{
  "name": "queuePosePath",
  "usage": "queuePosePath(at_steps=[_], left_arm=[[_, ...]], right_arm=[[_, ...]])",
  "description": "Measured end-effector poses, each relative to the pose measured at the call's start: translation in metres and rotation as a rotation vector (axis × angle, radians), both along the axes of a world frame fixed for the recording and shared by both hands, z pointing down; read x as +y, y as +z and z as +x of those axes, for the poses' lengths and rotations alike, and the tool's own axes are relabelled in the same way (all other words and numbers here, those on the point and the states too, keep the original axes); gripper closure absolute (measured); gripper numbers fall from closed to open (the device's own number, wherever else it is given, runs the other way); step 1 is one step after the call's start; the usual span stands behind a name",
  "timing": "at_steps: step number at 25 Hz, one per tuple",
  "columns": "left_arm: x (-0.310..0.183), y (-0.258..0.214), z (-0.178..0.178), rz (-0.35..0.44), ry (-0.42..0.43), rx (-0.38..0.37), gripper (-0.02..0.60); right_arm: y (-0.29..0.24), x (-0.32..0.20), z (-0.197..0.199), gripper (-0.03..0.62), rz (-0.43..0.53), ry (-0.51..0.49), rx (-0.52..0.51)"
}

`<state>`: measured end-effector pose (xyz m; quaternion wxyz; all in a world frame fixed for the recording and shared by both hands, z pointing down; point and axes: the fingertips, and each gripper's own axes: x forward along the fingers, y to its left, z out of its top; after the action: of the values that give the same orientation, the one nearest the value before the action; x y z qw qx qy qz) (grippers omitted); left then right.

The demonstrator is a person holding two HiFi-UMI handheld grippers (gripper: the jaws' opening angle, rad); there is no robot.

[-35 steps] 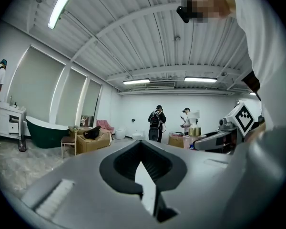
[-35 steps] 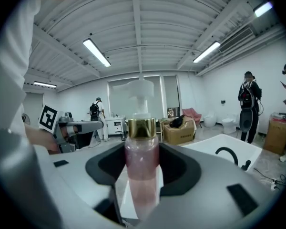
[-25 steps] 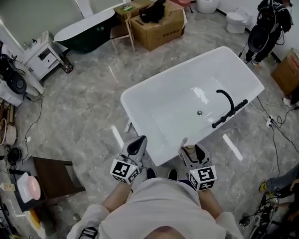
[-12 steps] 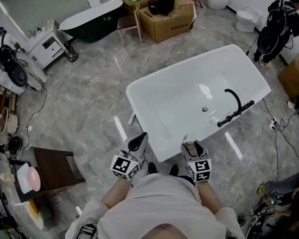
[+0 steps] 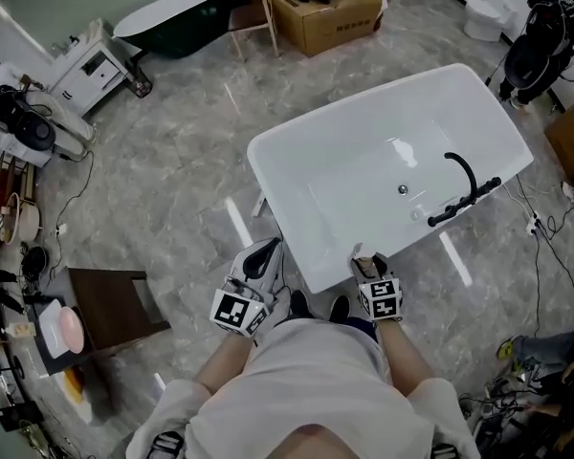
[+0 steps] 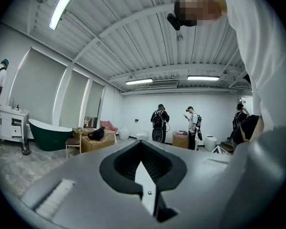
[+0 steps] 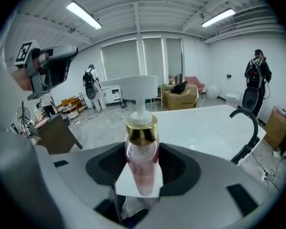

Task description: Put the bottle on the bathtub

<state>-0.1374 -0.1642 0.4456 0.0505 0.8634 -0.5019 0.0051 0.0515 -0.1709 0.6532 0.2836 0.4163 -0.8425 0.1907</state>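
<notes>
A pink pump bottle (image 7: 141, 161) with a gold collar and white pump head stands upright between the jaws of my right gripper (image 7: 139, 185), which is shut on it. In the head view the right gripper (image 5: 364, 261) sits just at the near rim of the white bathtub (image 5: 297, 151), the bottle's top barely showing. The tub has a black faucet (image 5: 462, 187) on its right rim. My left gripper (image 5: 260, 261) hovers left of the tub's near corner, over the floor, and its jaws are shut with nothing in them (image 6: 145, 185).
A dark wooden chair (image 5: 110, 309) stands at the left. Cardboard boxes (image 5: 330, 12) and a dark green tub (image 5: 177, 12) are at the back. People stand at the far right (image 5: 545, 41). Cables run over the marble floor (image 5: 540, 256).
The view has shifted forward toward the tub. Both grippers have come closer to the tub's near rim, the right one still holding the bottle.
</notes>
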Motion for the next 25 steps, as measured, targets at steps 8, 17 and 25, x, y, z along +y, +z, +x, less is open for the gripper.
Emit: queuePosePath(at_steps=[8,17,25], left_arm=[[-0.022,0.019,0.008,-0.001,0.033,-0.014,0.580],[-0.030,0.083,-0.006,-0.055,0.023,-0.067,0.579],[-0.034,0.137,0.000,-0.136,0.031,-0.060,0.580]], right_arm=[[0.053,-0.021,-0.006,0.385,-0.071,-0.032,0.046],[0.115,-0.024,-0.002,0.387,-0.121,-0.027,0.089],[0.134,-0.018,0.009,0.385,-0.119,0.003,0.088]])
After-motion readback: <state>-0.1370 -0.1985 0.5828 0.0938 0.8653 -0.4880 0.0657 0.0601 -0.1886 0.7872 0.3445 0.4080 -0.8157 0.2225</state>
